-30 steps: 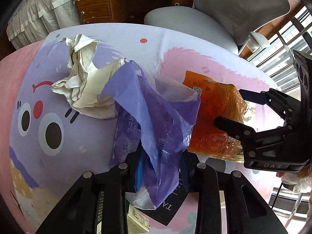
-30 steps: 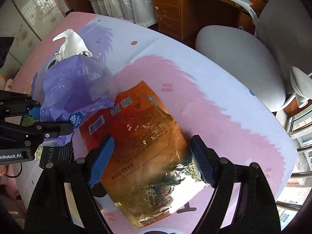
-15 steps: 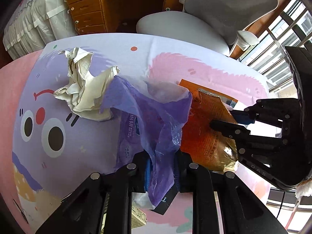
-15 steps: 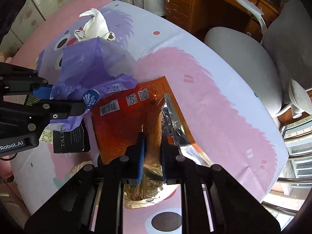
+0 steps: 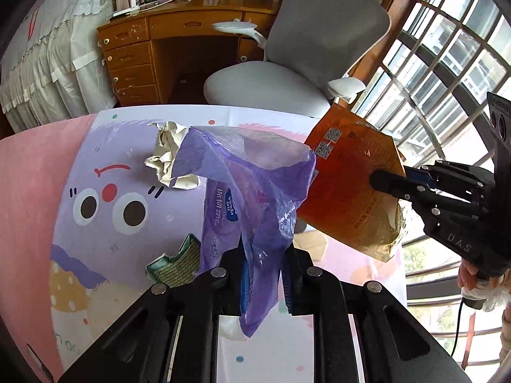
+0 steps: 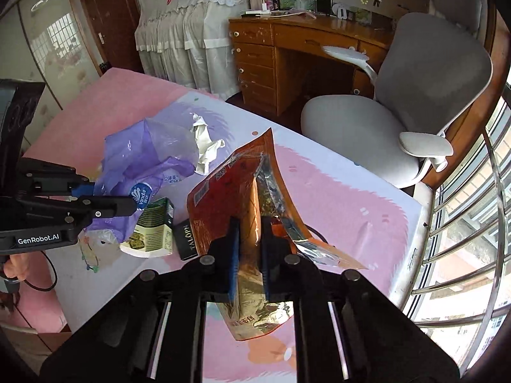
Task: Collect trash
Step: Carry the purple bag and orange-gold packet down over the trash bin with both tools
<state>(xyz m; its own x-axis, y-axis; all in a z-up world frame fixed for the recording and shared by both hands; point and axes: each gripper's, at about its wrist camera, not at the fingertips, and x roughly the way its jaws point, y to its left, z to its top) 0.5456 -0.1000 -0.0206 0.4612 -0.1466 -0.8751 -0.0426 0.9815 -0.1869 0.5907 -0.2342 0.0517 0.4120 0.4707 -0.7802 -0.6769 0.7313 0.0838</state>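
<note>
Both grippers loaded. My left gripper has its jaws clamped nearly together on a fold of the purple plastic bag, which hangs up off the table with its mouth sagging open toward the right. My right gripper is pinched tight on the orange snack wrapper, lifted clear of the cartoon tablecloth and held just beside the bag's opening; in the left wrist view the wrapper sits right of the bag rim, touching or nearly so, can't tell which. I read the step as transfer: wrapper goes into the bag. Next move needs the wrapper's leading corner steered over the rim and down inside before I release. The mouth is floppy and only half open, so I'd likely have to angle the bag with the left to present it. Risk: the stiff foil wrapper catches the rim and folds the mouth shut. Left on the table: crumpled white paper behind the bag, a green carton and a black box below it. Those come after. No bin visible in either view.
</note>
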